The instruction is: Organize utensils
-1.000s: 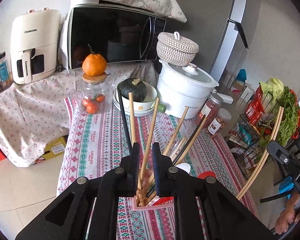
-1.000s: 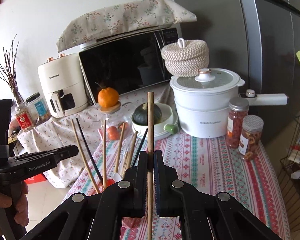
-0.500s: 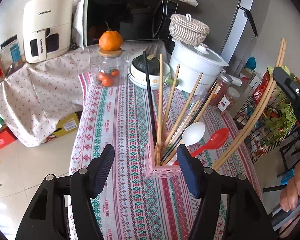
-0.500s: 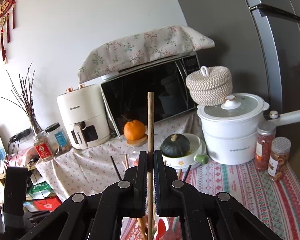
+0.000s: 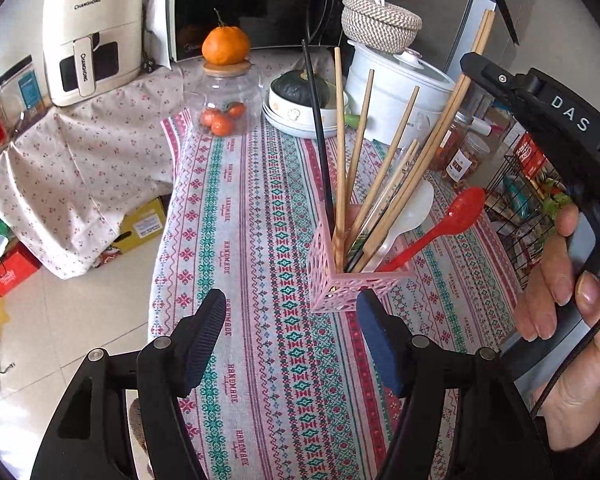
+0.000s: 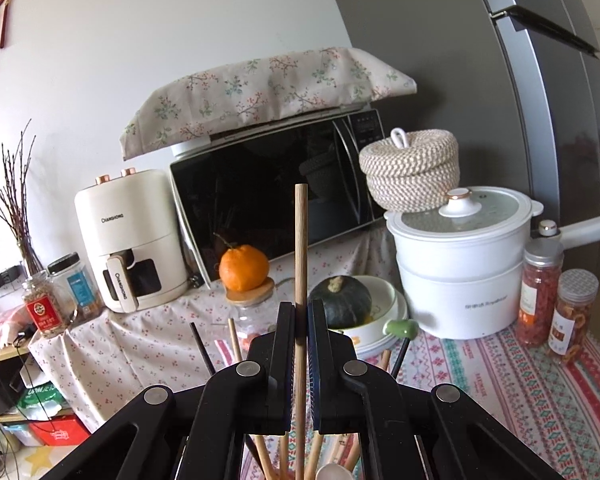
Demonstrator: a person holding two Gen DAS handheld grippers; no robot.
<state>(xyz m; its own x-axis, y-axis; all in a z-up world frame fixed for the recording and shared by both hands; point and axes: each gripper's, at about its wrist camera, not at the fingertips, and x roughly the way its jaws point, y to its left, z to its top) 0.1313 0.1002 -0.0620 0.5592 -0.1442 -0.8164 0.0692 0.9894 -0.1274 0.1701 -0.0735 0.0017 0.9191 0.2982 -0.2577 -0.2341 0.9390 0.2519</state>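
"CHANGHONG" air fryer (image 5: 90, 32), "HANDMADE" tablecloth (image 5: 236, 208); left gripper (image 5: 292, 332) wide open, empty, behind pink holder (image 5: 340, 280); right gripper (image 6: 299, 328) clamps upright wooden chopsticks (image 6: 300, 248).

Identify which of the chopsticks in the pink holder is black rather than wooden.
The black chopstick standing at the left edge of the pink holder. It is thin and dark, while the other chopsticks beside it are pale wood.

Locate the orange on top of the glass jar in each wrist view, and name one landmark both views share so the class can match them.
Left wrist view: the orange sits upper centre-left on the jar's wooden lid, in front of the microwave.
Right wrist view: the orange is centre-left, just left of the clamped chopstick.
Shared landmark: the white air fryer, left of the microwave.
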